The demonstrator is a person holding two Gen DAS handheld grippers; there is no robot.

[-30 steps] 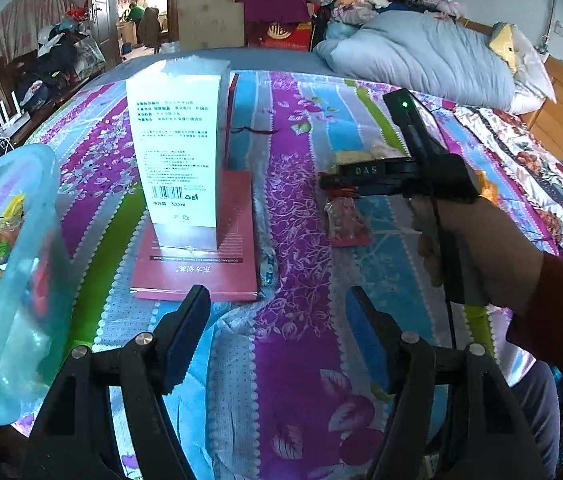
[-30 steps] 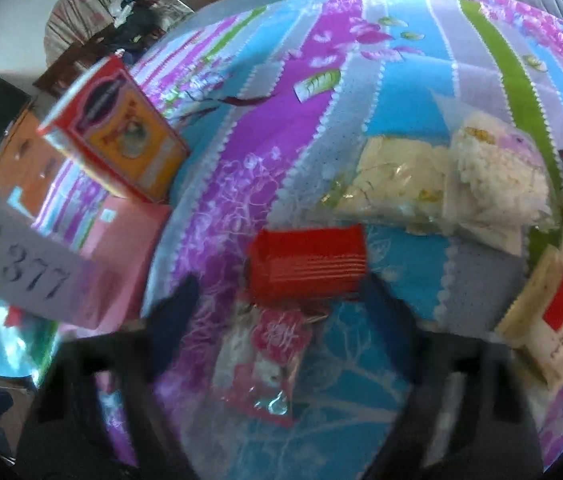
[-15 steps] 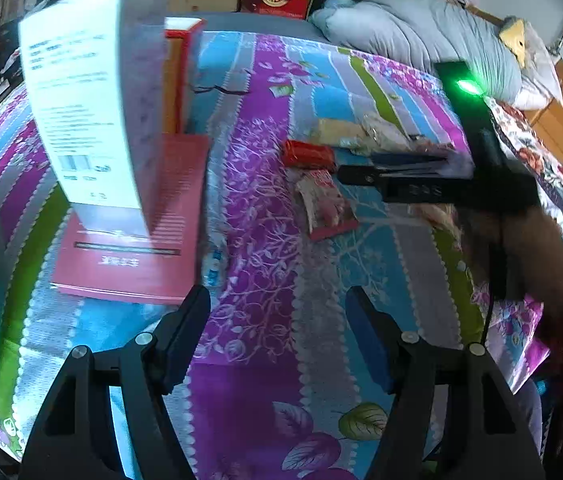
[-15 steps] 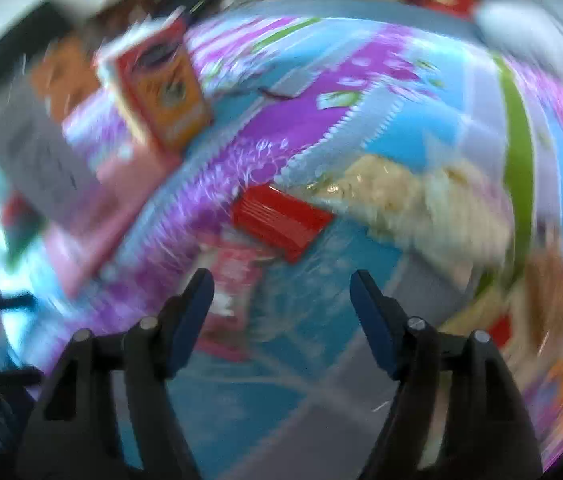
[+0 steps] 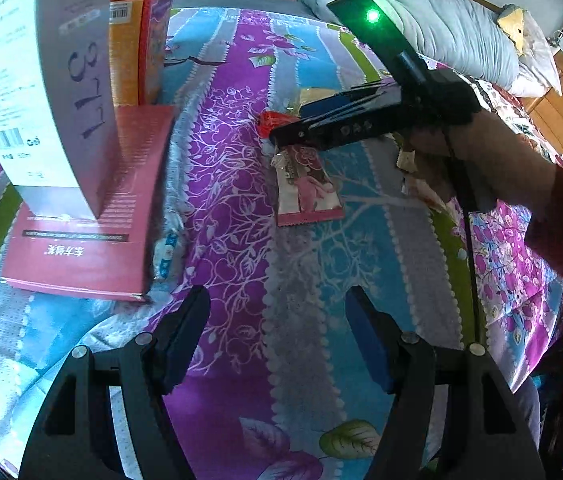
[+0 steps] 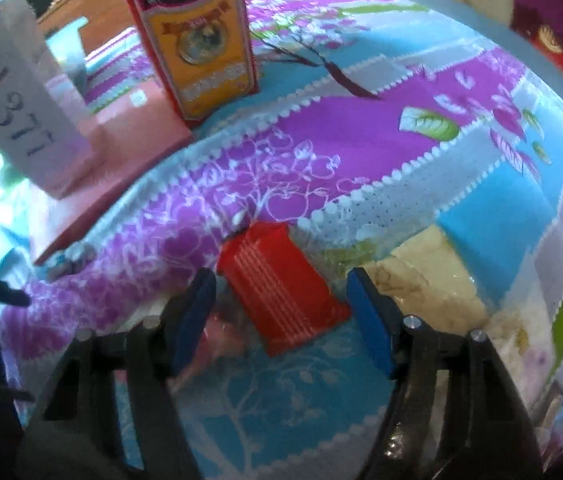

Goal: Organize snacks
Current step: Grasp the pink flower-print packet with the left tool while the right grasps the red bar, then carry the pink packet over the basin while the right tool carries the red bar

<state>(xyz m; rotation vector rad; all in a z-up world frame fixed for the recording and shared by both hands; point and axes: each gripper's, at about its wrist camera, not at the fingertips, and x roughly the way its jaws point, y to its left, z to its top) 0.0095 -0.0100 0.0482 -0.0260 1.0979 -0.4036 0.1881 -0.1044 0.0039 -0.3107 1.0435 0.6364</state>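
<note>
**Both grippers open over the snack-strewn bedspread**

Left wrist view: the left gripper (image 5: 277, 332) hangs with its blue-padded fingers spread wide, nothing between them, above the quilted floral bedspread (image 5: 237, 208) in purple, blue and green stripes. At far left a tall white carton (image 5: 41, 92) with a handwritten number stands on a flat red cardboard box (image 5: 93, 236); its top is cut off by the frame. Behind it an orange-and-red box (image 5: 137, 44) stands upright, half hidden. In the middle lies a glossy pink-and-white snack packet (image 5: 305, 188). The right gripper (image 5: 305, 120), black with a green light on its body, reaches in from the right and covers most of a small red snack pack (image 5: 271, 120); from here I cannot tell how wide its fingers stand. The hand holding it (image 5: 477, 148) hides what lies beneath.

Right wrist view: the right gripper (image 6: 281, 308) is wide open, its blue pads flanking the ribbed red snack pack (image 6: 281, 304) without touching it. The pink packet beside the left pad is blurred and mostly hidden. Pale yellow clear-wrapped snacks (image 6: 425, 284) lie just right. Far left, soft in focus, stand the orange box (image 6: 197, 40) and white carton (image 6: 21, 120) on the flat box (image 6: 121, 148), which looks pink here.
</note>
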